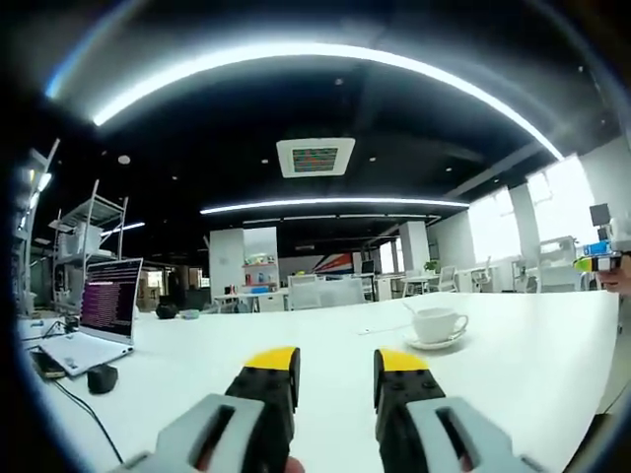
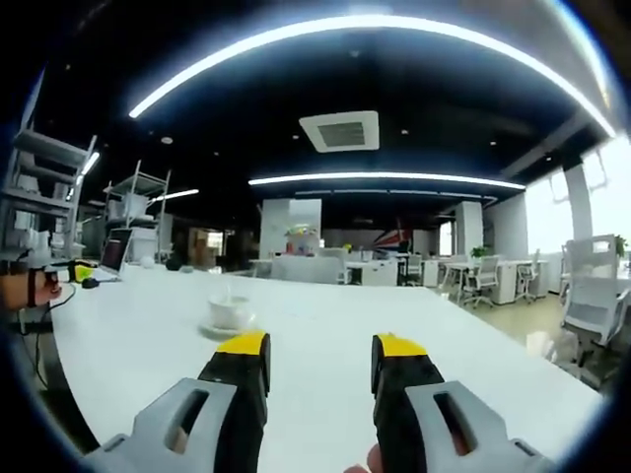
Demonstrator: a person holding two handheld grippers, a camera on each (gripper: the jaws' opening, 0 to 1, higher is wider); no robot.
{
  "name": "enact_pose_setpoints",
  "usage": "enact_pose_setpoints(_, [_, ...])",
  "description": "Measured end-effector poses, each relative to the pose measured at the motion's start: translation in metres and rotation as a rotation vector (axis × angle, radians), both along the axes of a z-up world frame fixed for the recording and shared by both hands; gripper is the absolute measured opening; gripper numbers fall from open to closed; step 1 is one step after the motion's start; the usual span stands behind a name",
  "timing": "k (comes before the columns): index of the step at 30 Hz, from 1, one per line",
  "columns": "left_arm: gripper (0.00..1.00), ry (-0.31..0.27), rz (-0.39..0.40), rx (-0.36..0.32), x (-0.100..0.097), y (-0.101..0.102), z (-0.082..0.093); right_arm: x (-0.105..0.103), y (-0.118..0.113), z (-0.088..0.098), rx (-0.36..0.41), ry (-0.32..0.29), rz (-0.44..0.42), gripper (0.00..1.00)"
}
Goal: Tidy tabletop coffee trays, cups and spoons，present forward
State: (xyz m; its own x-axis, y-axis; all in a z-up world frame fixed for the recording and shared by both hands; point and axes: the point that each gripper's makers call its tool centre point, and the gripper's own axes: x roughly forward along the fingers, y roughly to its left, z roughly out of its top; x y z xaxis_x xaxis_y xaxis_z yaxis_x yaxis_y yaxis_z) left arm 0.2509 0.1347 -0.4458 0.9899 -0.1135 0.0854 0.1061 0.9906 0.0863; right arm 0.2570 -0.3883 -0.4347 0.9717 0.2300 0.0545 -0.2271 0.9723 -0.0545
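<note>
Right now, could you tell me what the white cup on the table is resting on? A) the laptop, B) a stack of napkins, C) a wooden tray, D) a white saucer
D: the cup sits on a white saucer on the bare white table, with a spoon handle sticking up from it; the laptop stands far off to the side.

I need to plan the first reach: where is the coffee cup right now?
In the left gripper view the white cup sits on its saucer on the white table, ahead-right of the open left claw, far from the laptop.
</note>
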Motion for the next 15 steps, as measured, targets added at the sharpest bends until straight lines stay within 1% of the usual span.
enact_pose_setpoints(7, [0.32, -0.009, 0.001, -0.001, 0.0001, -0.0001, 0.0036, -0.0007, 0.0016, -0.0013, 0.003, -0.001, 0.002, 0.41])
enact_pose_setpoints(9, [0.32, -0.011, -0.001, 0.008, -0.0001, -0.0016, 0.0042, -0.0014, 0.0019, -0.0019, 0.004, 0.0, 0.003, 0.41])
enact_pose_setpoints(15, [0.32, -0.015, -0.002, 0.001, -0.0013, -0.0004, 0.0026, -0.0023, 0.0015, -0.005, -0.002, 0.011, -0.005, 0.41])
